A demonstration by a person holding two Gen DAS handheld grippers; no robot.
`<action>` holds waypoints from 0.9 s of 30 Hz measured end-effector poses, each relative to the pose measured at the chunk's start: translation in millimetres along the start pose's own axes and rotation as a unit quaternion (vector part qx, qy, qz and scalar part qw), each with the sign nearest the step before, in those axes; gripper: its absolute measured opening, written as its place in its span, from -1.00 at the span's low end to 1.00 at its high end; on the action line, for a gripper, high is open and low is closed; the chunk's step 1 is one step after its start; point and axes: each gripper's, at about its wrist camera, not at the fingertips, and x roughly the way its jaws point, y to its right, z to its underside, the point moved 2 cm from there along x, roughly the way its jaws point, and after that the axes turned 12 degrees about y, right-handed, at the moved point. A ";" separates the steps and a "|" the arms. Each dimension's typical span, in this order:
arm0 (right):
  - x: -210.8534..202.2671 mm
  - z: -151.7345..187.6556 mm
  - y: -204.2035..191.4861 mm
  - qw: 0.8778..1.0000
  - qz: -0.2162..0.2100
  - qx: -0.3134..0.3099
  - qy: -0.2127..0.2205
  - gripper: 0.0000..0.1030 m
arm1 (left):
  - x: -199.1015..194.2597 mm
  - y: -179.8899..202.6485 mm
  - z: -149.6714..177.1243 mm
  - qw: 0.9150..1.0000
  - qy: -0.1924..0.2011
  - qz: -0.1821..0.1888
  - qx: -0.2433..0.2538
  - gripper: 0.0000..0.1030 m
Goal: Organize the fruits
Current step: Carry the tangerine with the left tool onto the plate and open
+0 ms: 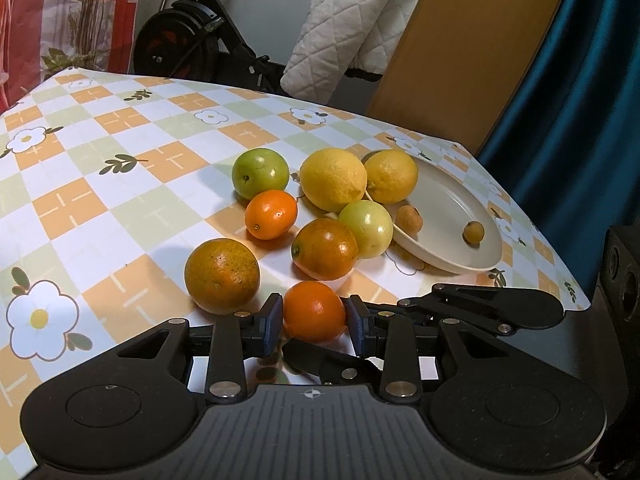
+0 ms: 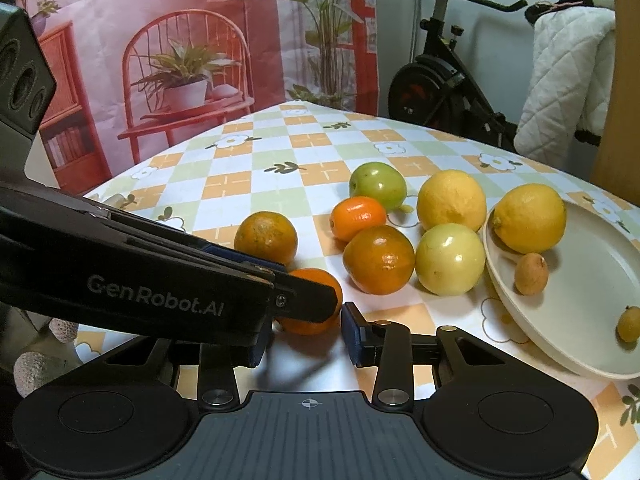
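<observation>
Nearest the lens in the left wrist view: left tongs point(image 1: 314, 322), blue pads pressed against both sides of a small orange point(image 1: 313, 310) that sits on the desk point(image 1: 120, 208). Right wrist view shows the same orange point(image 2: 316, 280), partly hidden behind the left tongs point(image 2: 308, 300), which cross in from the left. Right tongs point(image 2: 306, 334) stand narrowly parted just in front of that fruit, nothing between the pads; one pad point(image 2: 352, 334) is plain to see, the other is covered by the left tool's body.

Desk has a checked cloth with flowers. On it, beyond the held fruit:
- mottled orange point(image 1: 222, 276) to the left, close by
- dark orange point(image 1: 325, 248) touching a pale green fruit point(image 1: 366, 229)
- glossy small orange point(image 1: 271, 214) just below a green apple point(image 1: 260, 173)
- large lemon point(image 1: 333, 179) beside a second lemon point(image 1: 391, 176), which lies on the plate's rim

Plate point(image 1: 452, 200), cream, tilted, its near edge propped up on the fruit. Inside: two little brownish fruits, one point(image 1: 408, 219) by the rim, one point(image 1: 473, 232) further in.

Behind the desk: exercise bike point(image 1: 192, 36), quilted white cloth point(image 1: 352, 28).
</observation>
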 end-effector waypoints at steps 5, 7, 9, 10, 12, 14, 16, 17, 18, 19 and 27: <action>-2.0 -0.2 0.3 1.000 0.001 0.004 0.002 -0.33 | -0.8 2.6 0.5 1.000 0.001 0.001 0.005 -0.29; -4.0 -0.3 1.3 1.000 0.002 0.006 0.005 -0.33 | -1.7 3.9 0.1 1.000 0.003 0.004 0.006 -0.29; -6.4 -0.7 2.6 1.000 0.003 0.009 0.008 -0.33 | -2.6 5.4 0.0 1.000 0.005 0.007 0.006 -0.29; -7.6 -0.8 3.1 1.000 0.003 0.011 0.010 -0.33 | -3.1 6.4 -0.4 1.000 0.006 0.009 0.007 -0.29; -11.0 -1.7 4.9 1.000 0.007 0.014 0.014 -0.33 | -3.3 9.9 -2.7 1.000 0.008 0.013 0.011 -0.29; -15.8 -3.7 8.7 0.999 0.013 0.021 0.023 -0.33 | -3.1 14.7 -6.8 1.000 0.012 0.019 0.016 -0.29; -21.5 -6.6 14.2 0.999 0.019 0.030 0.034 -0.33 | -2.0 20.1 -12.3 0.999 0.017 0.027 0.018 -0.29; -24.0 -8.0 17.3 0.998 0.023 0.034 0.039 -0.33 | -1.0 23.2 -14.7 0.999 0.018 0.030 0.020 -0.29; -27.2 -9.2 20.8 0.998 0.027 0.038 0.045 -0.33 | 0.3 26.6 -17.6 0.999 0.020 0.034 0.024 -0.29; -29.6 -9.9 23.5 0.997 0.032 0.042 0.050 -0.33 | 1.3 30.1 -18.8 0.999 0.021 0.038 0.027 -0.29; -41.2 -14.4 50.1 0.992 0.072 0.062 0.077 -0.33 | 19.5 56.5 -32.0 0.997 0.020 0.059 0.055 -0.29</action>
